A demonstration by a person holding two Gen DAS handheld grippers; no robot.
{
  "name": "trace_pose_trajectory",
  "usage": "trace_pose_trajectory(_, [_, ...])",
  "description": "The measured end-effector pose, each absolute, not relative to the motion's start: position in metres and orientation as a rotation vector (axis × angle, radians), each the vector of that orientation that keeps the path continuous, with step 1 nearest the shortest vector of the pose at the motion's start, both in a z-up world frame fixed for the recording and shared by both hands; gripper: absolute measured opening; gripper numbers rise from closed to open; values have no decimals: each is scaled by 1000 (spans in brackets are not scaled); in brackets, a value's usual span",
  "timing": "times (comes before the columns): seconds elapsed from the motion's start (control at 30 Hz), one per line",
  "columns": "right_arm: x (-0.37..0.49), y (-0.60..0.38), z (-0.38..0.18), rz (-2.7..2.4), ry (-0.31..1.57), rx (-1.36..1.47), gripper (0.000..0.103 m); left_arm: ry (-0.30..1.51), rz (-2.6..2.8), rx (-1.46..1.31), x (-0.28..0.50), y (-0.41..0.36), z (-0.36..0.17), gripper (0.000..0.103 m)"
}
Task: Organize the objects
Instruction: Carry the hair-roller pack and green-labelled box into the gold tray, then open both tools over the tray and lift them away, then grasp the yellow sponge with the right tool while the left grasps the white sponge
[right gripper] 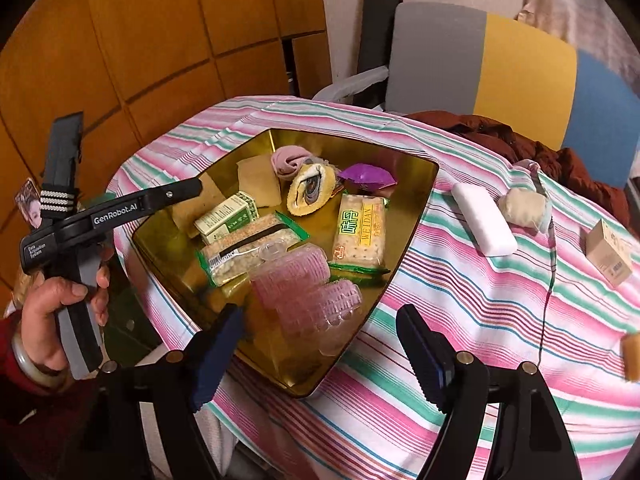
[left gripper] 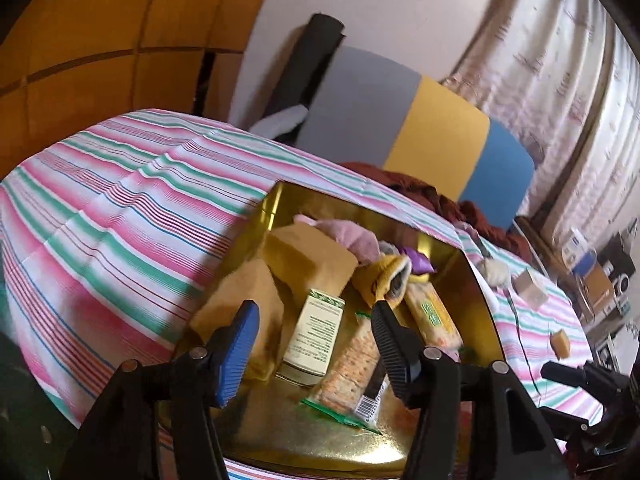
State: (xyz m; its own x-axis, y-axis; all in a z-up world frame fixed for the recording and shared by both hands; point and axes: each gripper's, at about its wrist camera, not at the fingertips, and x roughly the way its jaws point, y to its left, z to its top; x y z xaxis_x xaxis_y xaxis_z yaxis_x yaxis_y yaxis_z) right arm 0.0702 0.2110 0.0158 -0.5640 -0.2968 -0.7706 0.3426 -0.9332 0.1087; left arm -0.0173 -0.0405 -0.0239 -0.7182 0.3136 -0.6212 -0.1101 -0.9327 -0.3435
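A gold tin tray [right gripper: 416,184] sits on the striped tablecloth [right gripper: 460,320] and holds two cracker packs [right gripper: 360,232], a green-and-white box [right gripper: 224,216], rolled socks [right gripper: 312,192], a purple wrapper [right gripper: 368,176] and a clear pack of pink hair rollers [right gripper: 308,296]. My right gripper [right gripper: 320,344] hovers open at the tray's near corner, its fingers either side of the roller pack without touching it. My left gripper [left gripper: 316,344] is open above the tray [left gripper: 476,280], over the box [left gripper: 316,336] and a cracker pack [left gripper: 352,364], gripping nothing.
Loose on the cloth to the right lie a white block [right gripper: 484,220], a beige cloth ball [right gripper: 524,206], a small cardboard box [right gripper: 608,256], a yellow-brown block [right gripper: 632,354] and a thin cord [right gripper: 548,292]. A reddish-brown garment [right gripper: 520,140] and a chair [right gripper: 520,72] stand behind.
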Motion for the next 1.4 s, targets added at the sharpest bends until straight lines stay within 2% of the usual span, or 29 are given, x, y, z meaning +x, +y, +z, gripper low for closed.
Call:
trace_pose_trajectory(0.33, [67,235,10,-2517,-106,1263,81,-343,2625,-1043,-10,-13,-27,65])
trace_pose_trajectory(0.47, [66,246,7,-2532,-161,1276,81,-307,2583,-1037,-3,2,-27,70])
trace_pose_trajectory(0.87, [70,288,-5,-2590,-304,1332,84,-204,2456,-1047,19,45,-26,71])
trace_pose_trajectory(1.27, [75,362,-15,-2694,-386,1426,87,-56,2298,-1038,39,113,-17,71])
trace_pose_trajectory(1.4, [74,401,-17,-2737,-471,1480,87,-6,2242,-1042,46,136,-17,71])
